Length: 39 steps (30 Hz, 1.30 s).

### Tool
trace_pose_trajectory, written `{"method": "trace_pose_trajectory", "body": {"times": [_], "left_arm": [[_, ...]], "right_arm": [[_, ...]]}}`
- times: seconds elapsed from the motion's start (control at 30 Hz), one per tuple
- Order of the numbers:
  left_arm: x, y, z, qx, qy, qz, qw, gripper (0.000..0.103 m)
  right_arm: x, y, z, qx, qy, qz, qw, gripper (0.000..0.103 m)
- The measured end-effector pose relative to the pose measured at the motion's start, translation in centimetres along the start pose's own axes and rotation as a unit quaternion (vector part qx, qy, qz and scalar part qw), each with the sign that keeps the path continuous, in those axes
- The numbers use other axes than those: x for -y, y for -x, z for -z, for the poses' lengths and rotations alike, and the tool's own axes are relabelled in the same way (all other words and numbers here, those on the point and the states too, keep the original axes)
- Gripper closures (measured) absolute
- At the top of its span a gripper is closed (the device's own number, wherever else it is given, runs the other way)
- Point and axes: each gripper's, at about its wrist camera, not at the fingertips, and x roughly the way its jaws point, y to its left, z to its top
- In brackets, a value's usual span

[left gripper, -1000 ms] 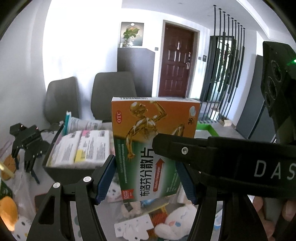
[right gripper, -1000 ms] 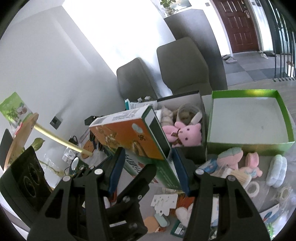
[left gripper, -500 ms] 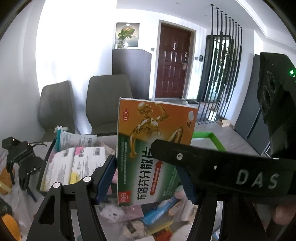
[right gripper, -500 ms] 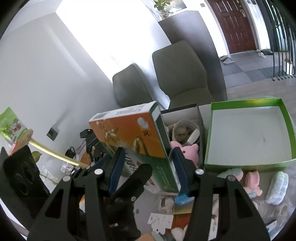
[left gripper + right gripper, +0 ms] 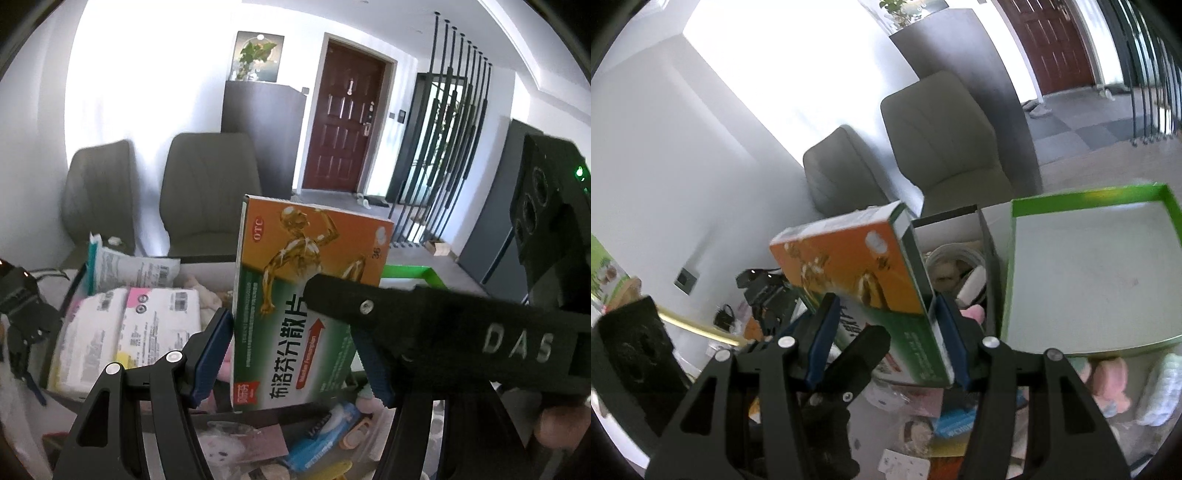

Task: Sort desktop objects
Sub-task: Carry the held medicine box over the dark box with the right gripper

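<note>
Both claws clamp one medicine box [image 5: 303, 306], held up in the air over the cluttered table: the left gripper [image 5: 291, 354] has its blue pads [image 5: 210, 354] pressed on the box's two narrow side edges, and the right gripper [image 5: 882, 332] grips the same box from the other angle, one pad on each side. In the left view the right gripper's black finger crosses in front of the box and covers part of its green lower half; white letters "DAS" read on that finger. Box face is orange on top with a golden muscled figure, red "OTC" oval, "36" at the corner, big Chinese characters running sideways on the green part, and a red arrow; the small print is too blurry. Behind the box sits a dark storage box [image 5: 79, 280] packed with white paper packets [image 5: 159, 321] with barcodes, one with a pink label. A dark bin [image 5: 960, 236] beyond holds plush toys, partly hidden by the box. Right of it is a green tray [image 5: 1086, 273] with a bare white floor. On the table below are pastel plush toys [image 5: 1108, 373], a blue tube and cards, all cut off by the gripper frames. Two grey chairs [image 5: 210, 192] stand behind, then a brown door [image 5: 345, 122]. A fingertip [image 5: 561, 428] shows at the lower right edge, blurred.
</note>
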Motion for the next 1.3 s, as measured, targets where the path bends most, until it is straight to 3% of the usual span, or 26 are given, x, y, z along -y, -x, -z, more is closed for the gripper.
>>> {"method": "trace_pose_trajectory", "body": {"times": [0.33,0.6,0.77,1.1,1.3], "left_arm": [[-2.2,-1.9,0.2,0.009,0.033,0.025,0.9991,0.037],[-3.4,-4.1,0.0,-0.016,0.027,-0.004,0.9995,0.037],[-3.9,-5.2,0.5,-0.03,0.034,-0.003,0.999,0.037],[-3.7,-6.1,1.3,-0.044,0.034,0.005,0.9984,0.037],[-4.8,-5.1,1.0,-0.043,0.049,0.016,0.9977,0.037]], "right_arm": [[1.3,-3.0,-0.8,0.0,-0.015,-0.007,1.0,0.047],[2.7,-6.1,-0.6,-0.01,-0.042,-0.026,0.999,0.047],[2.7,-7.5,-0.6,-0.022,-0.037,-0.019,0.999,0.047],[3.4,-8.1,-1.1,-0.029,-0.04,-0.004,0.999,0.043],[3.3,-8.3,-1.3,-0.035,-0.034,-0.029,0.998,0.037]]}}
